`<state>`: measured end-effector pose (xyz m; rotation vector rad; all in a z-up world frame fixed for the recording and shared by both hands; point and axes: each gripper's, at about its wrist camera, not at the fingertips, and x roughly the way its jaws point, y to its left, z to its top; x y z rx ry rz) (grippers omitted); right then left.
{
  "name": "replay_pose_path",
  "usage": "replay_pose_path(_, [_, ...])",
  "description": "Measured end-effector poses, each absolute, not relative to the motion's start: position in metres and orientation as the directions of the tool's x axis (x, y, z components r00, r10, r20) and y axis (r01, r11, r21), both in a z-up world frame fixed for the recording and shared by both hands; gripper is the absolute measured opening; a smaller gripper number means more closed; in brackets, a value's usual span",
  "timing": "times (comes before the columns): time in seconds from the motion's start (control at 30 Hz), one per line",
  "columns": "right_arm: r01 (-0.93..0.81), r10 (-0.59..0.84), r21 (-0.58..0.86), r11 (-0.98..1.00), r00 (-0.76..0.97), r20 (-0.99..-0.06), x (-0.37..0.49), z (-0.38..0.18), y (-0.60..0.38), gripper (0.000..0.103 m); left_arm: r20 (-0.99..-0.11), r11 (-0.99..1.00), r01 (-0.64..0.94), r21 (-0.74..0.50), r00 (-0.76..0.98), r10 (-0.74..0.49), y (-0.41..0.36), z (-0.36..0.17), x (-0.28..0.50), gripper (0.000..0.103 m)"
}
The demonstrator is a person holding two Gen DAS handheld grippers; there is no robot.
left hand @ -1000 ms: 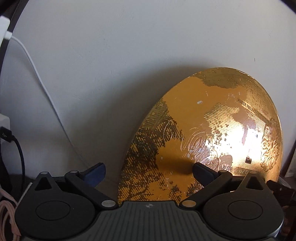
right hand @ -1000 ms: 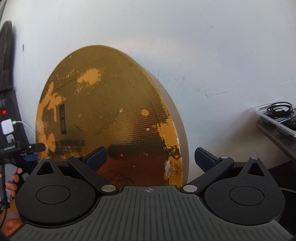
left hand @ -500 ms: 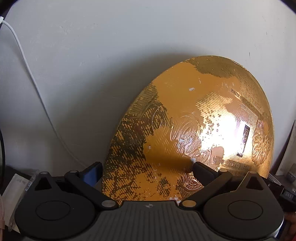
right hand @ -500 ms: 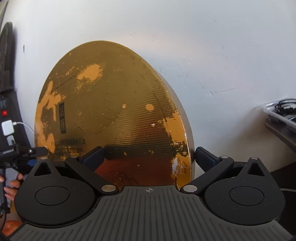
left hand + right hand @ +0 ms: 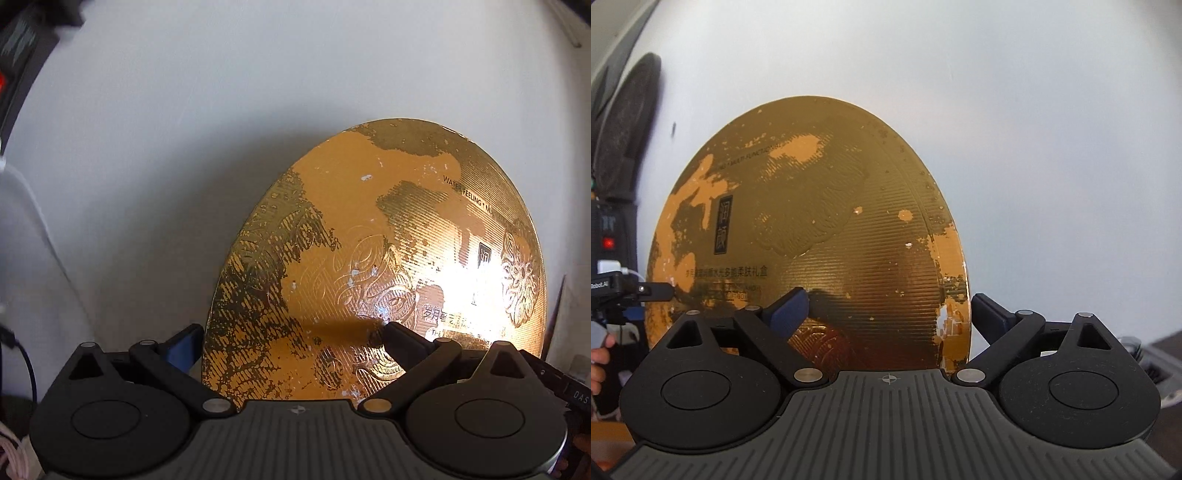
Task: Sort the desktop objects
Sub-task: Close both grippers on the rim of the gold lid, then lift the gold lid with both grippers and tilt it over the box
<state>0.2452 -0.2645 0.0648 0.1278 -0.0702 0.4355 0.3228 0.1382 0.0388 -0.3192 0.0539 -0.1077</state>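
- White wall (image 5: 1034,129) fills the background in both views, and the round gold box (image 5: 388,266) stands on its edge in front of it; whether it leans on the wall or is carried free of it, we cannot tell.
- Our left gripper (image 5: 291,338) has its jaws spread across the left rim of the box: one finger is behind the rim, the other lies over the gold face.
- Our right gripper (image 5: 888,308) does the same on the right rim, with one finger in front of the face and one past the thick side edge. Both are wide apart; we cannot see if the pads press on the box.
- From the thick edge and the embossed foil we judge it a stiff cardboard gift box, light but wide, so it will want to swing.
- The foil looks smooth and is already scratched and peeled, so it may slip and may mark easily.
- We think the best hold is on the rim at both sides, low and level, not on the flat face.
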Motion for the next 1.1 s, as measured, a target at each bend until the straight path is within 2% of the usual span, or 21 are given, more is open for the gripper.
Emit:
replay_pose_path(0.13, [-0.404, 0.395, 0.122, 0.907, 0.914, 0.091, 0.199, 0.094, -0.274, 0.094, -0.015, 0.947, 0.121, -0.299, 0.991, -0.132, 0.125, 0.07, 0.296, 0.101])
replay_pose_path(0.3, [-0.38, 0.38, 0.156, 0.912, 0.925, 0.031, 0.165, 0.111, -0.299, 0.094, -0.037, 0.949, 0.13, -0.288, 0.988, -0.147, 0.1, 0.094, 0.241, 0.101])
replay_pose_path(0.5, [-0.339, 0.355, 0.164, 0.926, 0.932, -0.077, 0.156, 0.108, -0.311, 0.094, -0.122, 0.935, 0.143, -0.323, 0.974, -0.191, 0.075, 0.092, 0.169, 0.101])
replay_pose_path(0.7, [-0.293, 0.322, 0.163, 0.942, 0.925, -0.203, 0.203, 0.096, -0.276, 0.094, -0.266, 0.912, 0.117, -0.393, 0.935, -0.235, 0.061, 0.066, 0.112, 0.101])
replay_pose_path(0.8, [-0.269, 0.308, 0.178, 0.947, 0.915, -0.259, 0.194, 0.09, -0.276, 0.094, -0.326, 0.914, 0.103, -0.394, 0.913, -0.243, 0.05, 0.055, 0.091, 0.101])
replay_pose_path(1.0, [-0.231, 0.295, 0.215, 0.949, 0.893, -0.339, 0.15, 0.088, -0.296, 0.094, -0.346, 0.925, 0.095, -0.368, 0.91, -0.231, 0.053, 0.059, 0.065, 0.101])
replay_pose_path(1.1, [-0.212, 0.275, 0.21, 0.954, 0.899, -0.342, 0.132, 0.106, -0.306, 0.094, -0.355, 0.928, 0.102, -0.358, 0.904, -0.237, 0.048, 0.063, 0.058, 0.101])
